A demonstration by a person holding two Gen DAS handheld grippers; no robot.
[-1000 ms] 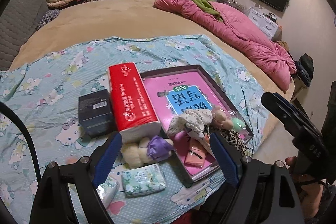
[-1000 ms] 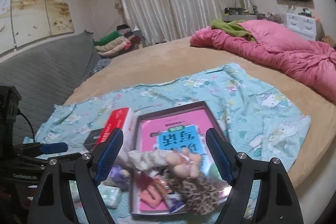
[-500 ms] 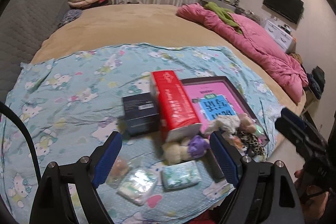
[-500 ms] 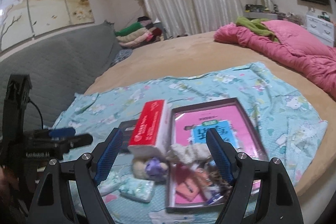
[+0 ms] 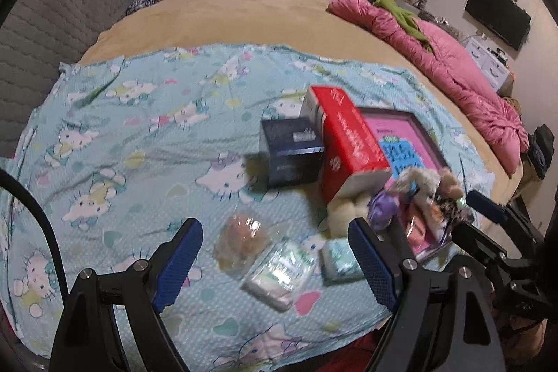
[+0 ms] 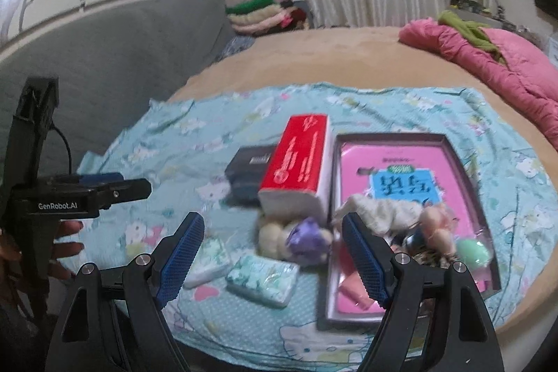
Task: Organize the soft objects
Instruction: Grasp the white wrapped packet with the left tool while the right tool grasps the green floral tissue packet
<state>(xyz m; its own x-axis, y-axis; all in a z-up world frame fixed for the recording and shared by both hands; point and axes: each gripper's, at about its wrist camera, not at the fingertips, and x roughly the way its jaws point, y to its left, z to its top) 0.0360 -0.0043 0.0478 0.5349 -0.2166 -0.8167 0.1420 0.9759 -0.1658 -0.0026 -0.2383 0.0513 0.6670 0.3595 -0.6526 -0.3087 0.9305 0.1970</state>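
So there's one big round bed [image 5: 244, 9] with a tan cover, one pink quilt [image 5: 453, 58] bunched up on the far right side, and one light blue cartoon-cat sheet [image 5: 122, 135] spread over the near part, which is where all the stuff sits. On the sheet: one dark shallow tray [image 6: 464, 169] with a pink book lying flat inside it, one red tissue pack [image 6: 300, 162] just left of the tray, and one dark blue box [image 5: 293, 149] touching the tissue pack's left side. The soft things are mostly piled at the near end of the tray, a white knitted piece [image 6: 383, 208], some peach-coloured plush bits and a green egg-shaped thing, too jumbled to count properly. One cream plush toy with a purple part [image 6: 296, 236] sits right in front of the tissue pack, outside the tray. Then two small green-and-white tissue packets [image 6: 261, 274] near the front edge, plus one clear bag with something brownish inside [image 5: 240, 239]. Both grippers are up off the sheet, tilted downward. The left gripper [image 5: 275, 260] has its blue pads spread wide with nothing between them, hanging over the packets. The right gripper [image 6: 272, 257] is the same, wide apart and empty, over the plush toy. A hand [image 6: 62, 243] holding the left one shows at the left edge of the right view.
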